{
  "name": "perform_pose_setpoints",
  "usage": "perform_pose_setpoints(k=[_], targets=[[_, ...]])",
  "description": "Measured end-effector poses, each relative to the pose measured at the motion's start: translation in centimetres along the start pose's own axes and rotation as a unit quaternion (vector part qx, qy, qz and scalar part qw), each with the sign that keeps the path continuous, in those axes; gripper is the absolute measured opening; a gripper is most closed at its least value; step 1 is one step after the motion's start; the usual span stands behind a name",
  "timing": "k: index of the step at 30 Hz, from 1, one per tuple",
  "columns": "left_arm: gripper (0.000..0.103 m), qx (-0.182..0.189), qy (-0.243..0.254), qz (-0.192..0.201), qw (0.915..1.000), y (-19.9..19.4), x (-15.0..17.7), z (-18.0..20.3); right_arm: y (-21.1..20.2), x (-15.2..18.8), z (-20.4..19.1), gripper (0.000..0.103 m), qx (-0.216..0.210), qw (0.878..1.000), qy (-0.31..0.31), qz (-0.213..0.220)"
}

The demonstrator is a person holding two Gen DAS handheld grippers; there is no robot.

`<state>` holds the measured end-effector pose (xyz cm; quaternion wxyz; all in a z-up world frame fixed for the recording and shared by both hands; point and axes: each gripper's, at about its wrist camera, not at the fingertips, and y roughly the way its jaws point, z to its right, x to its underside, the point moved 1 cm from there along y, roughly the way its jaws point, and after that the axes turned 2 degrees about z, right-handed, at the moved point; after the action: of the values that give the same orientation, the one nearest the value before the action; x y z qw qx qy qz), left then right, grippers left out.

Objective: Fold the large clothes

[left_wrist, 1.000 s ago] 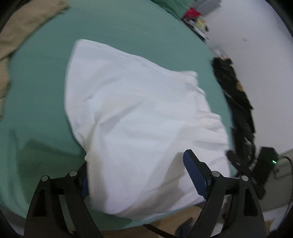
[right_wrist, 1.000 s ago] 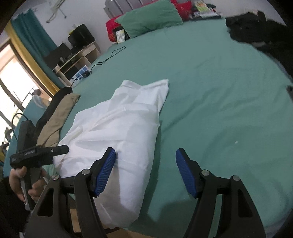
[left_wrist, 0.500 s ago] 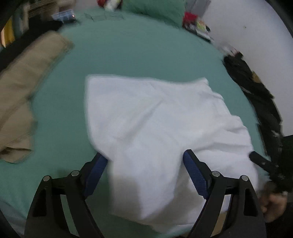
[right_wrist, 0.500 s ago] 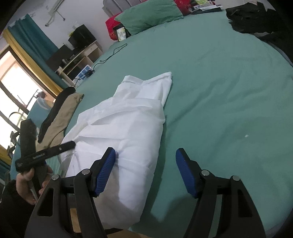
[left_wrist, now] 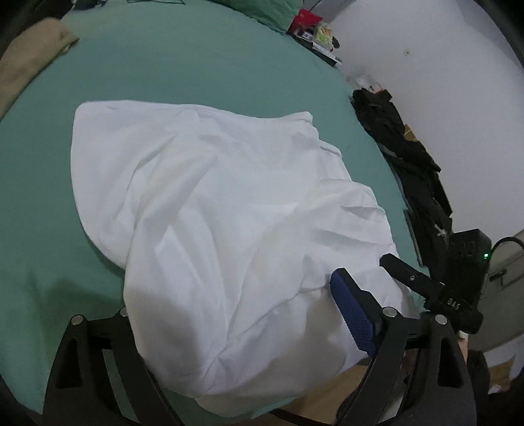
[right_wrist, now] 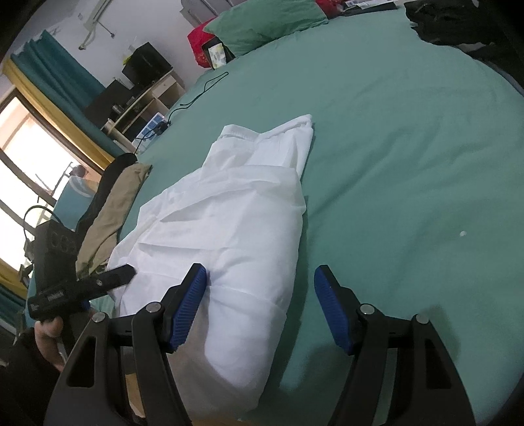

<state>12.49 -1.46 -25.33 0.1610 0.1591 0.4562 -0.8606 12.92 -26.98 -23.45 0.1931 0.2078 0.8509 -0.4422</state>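
1. The white garment (left_wrist: 229, 209) lies crumpled on the green bed (left_wrist: 183, 59), spilling over its near edge.
2. The right gripper (right_wrist: 260, 304) stands wide, holding nothing, its left pad beside the cloth.
3. The left gripper (left_wrist: 235, 314) seems wide; cloth hides its left pad.
4. Only the right wrist view shows the window-side shelf (right_wrist: 147, 98).

Home bedroom; green-sheeted bed (right_wrist: 393, 131), pillow (right_wrist: 262, 26), teal curtains (right_wrist: 55, 75), shelf unit (right_wrist: 147, 95) by window (right_wrist: 23, 157)
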Motion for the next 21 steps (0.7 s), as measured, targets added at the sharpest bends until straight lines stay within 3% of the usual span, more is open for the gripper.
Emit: perform_pose_setpoints(k=[4,8,11,14,17,19,21], targets=[[0.090,0.018,0.013,0.000,0.9998,-0.1,-0.3,0.9,0.0,0.0,-0.1,0.069,-0.003,1.000,-0.004,-0.001],[0.090,-0.034,0.063,0.000,0.9974,1.3,-0.9,2.1,0.3,0.0,-0.3,0.069,-0.009,1.000,-0.012,-0.005],[0.090,-0.050,0.068,0.005,0.9964,1.7,-1.4,2.1,0.8,-0.1,-0.6,0.069,-0.011,1.000,-0.017,-0.009],[0.090,-0.086,0.083,0.035,0.9922,1.0,-1.9,1.5,1.6,-0.2,-0.6,0.069,-0.017,1.000,-0.008,-0.006],[0.090,-0.081,0.067,0.028,0.9941,1.7,-2.4,1.3,2.0,-0.1,-0.4,0.069,-0.030,1.000,0.005,0.000],[0.089,-0.074,0.082,0.019,0.9937,2.0,-2.0,1.9,2.2,0.0,-0.5,0.069,-0.034,0.999,0.002,0.002],[0.084,-0.055,0.086,0.012,0.9947,1.9,-1.4,2.3,2.4,0.1,-0.6,0.069,-0.032,0.999,0.001,0.002]])
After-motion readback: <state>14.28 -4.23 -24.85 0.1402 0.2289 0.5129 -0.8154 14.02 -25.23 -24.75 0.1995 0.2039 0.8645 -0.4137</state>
